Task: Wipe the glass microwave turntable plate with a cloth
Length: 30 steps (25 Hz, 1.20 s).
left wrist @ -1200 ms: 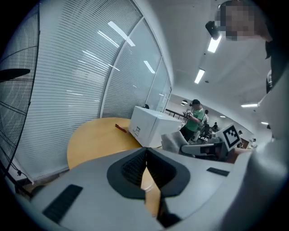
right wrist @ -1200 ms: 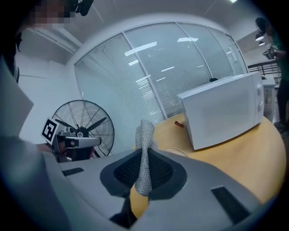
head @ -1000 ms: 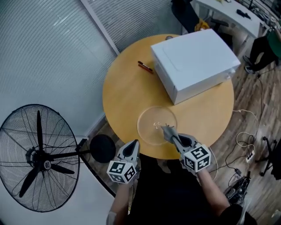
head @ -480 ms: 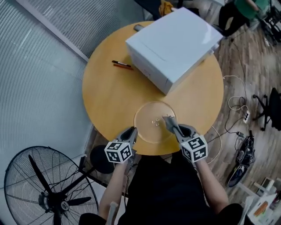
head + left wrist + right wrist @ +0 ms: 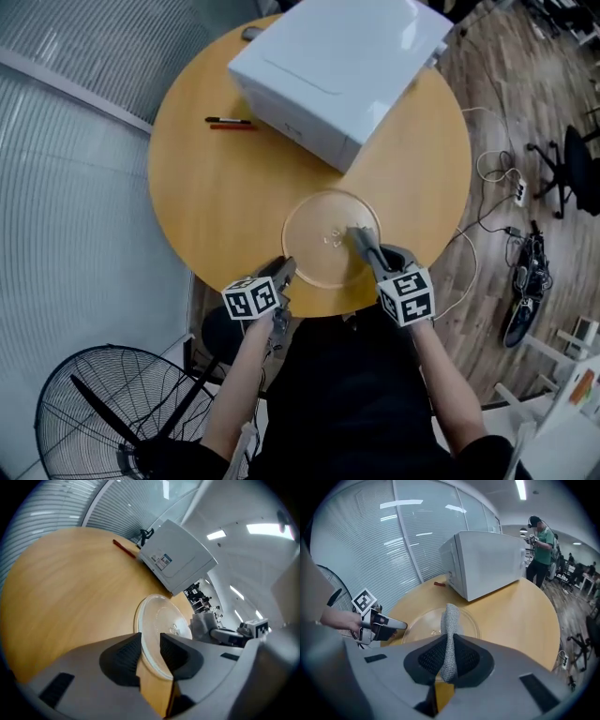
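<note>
Glass plate [image 5: 328, 246], flat by the table's [image 5: 216, 197] near edge: your left gripper [image 5: 150, 641] fingers, just opened wide, straddle its rim unpinched; close them gently to steady it, then sweep the cloth [image 5: 451, 616], clamped in your right gripper [image 5: 449, 654], across.

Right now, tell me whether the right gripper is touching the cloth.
Touching. The right gripper view shows the grey cloth pinched between the right gripper's closed pads, its free end sticking out over the glass plate.
</note>
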Tool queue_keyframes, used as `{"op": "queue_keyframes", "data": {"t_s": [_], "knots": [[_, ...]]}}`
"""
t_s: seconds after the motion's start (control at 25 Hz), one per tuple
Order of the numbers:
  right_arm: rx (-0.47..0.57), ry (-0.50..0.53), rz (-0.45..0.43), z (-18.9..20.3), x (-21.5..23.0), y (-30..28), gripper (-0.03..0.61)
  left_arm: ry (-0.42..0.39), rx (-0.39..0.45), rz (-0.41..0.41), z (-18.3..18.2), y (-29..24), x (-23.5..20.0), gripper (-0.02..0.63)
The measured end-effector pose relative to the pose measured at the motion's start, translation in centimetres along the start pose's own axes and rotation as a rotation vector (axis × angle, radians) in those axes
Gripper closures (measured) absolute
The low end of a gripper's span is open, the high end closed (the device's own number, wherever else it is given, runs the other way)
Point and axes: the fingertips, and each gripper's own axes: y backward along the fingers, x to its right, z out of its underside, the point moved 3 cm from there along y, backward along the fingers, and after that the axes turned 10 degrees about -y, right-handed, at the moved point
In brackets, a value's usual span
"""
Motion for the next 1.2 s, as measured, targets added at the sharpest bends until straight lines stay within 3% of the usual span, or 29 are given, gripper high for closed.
{"op": "queue_keyframes", "data": {"t_s": [0.12, 0.36, 0.72, 0.96, 1.2], "knots": [[-0.012, -0.009, 0.019, 0.3, 0.4, -0.9, 0.54, 0.089, 0.008, 0.029, 0.4, -0.4, -0.4, 0.512], [-0.02, 0.016, 0.053, -0.4, 1.6, -2.7, 0.54, 0.11, -0.021, 0.004, 1.4, -1.2, -0.9, 0.522], [-0.077, 0.033, 0.174, -0.3, 3.6, -6.6, 0.538, 0.066, -0.017, 0.001, 1.1, -1.5, -1.2, 0.563], [-0.108, 0.122, 0.266, -1.2, 4.7, -9.2, 0.54, 0.068, -0.024, 0.011, 1.1, -1.5, -1.1, 0.565], [-0.095, 0.227, 0.271, -3.8, 3.7, -11.8, 0.557, 0.057, -0.025, -0.001, 1.2, -1.5, -1.0, 0.566]]}}
